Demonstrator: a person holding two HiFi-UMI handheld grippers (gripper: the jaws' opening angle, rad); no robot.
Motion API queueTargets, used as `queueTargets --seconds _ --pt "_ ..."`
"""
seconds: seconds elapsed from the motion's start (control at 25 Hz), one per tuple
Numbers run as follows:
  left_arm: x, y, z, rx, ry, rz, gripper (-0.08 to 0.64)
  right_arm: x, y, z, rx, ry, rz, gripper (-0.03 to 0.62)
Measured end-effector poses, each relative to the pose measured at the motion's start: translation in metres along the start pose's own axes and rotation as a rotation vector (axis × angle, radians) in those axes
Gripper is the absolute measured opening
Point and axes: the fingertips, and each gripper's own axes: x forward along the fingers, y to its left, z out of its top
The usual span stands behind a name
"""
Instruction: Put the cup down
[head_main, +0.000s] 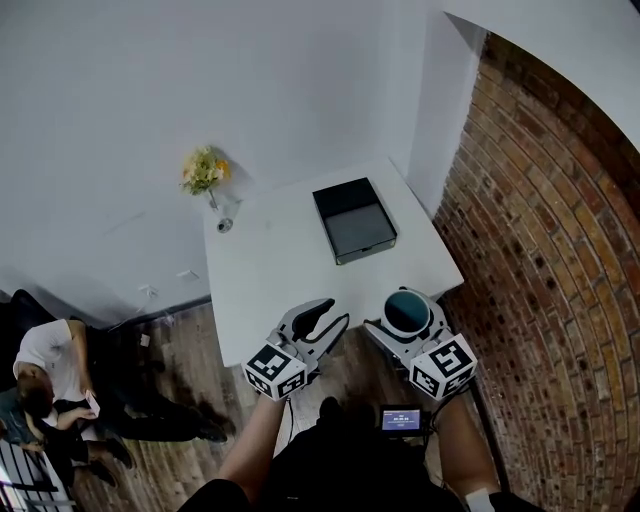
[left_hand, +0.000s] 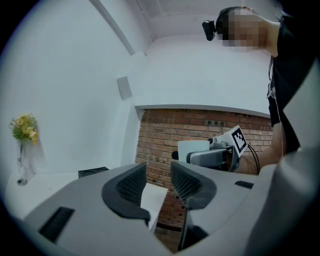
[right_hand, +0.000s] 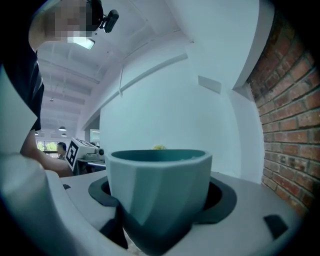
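Teal cup (right_hand: 159, 190), upright, is clamped in the right gripper (head_main: 408, 318) near the bench (head_main: 280, 270) edge. Left gripper (left_hand: 157, 182) is held slightly parted, empty.

A white table (head_main: 270, 285) stood against a white wall (head_main: 150, 100), beside a red brick wall (head_main: 545, 250). The floor (head_main: 175, 345) was dark wood. A person (head_main: 45, 375) sat at the left.

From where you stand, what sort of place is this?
Probably an office or studio corner: a small white table with a vase of flowers, an exposed brick wall beside it, and a person seated nearby.
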Motion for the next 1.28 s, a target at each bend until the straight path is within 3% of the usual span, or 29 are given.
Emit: queueTargets --seconds 0.48,0.76,1.28 --pt "0.007 0.017 0.006 0.000 -0.007 -0.014 0.146 0.019 -0.006 0.003 -0.004 0.007 0.005 0.400" --pt "0.019 0.023 0.003 0.002 -0.018 0.020 0.146 0.031 -0.018 0.000 -0.017 0.007 0.037 0.400" --pt "0.035 0.074 -0.012 -0.015 -0.019 0.043 0.146 0.111 -0.062 -0.021 0.000 -0.002 0.021 0.400"
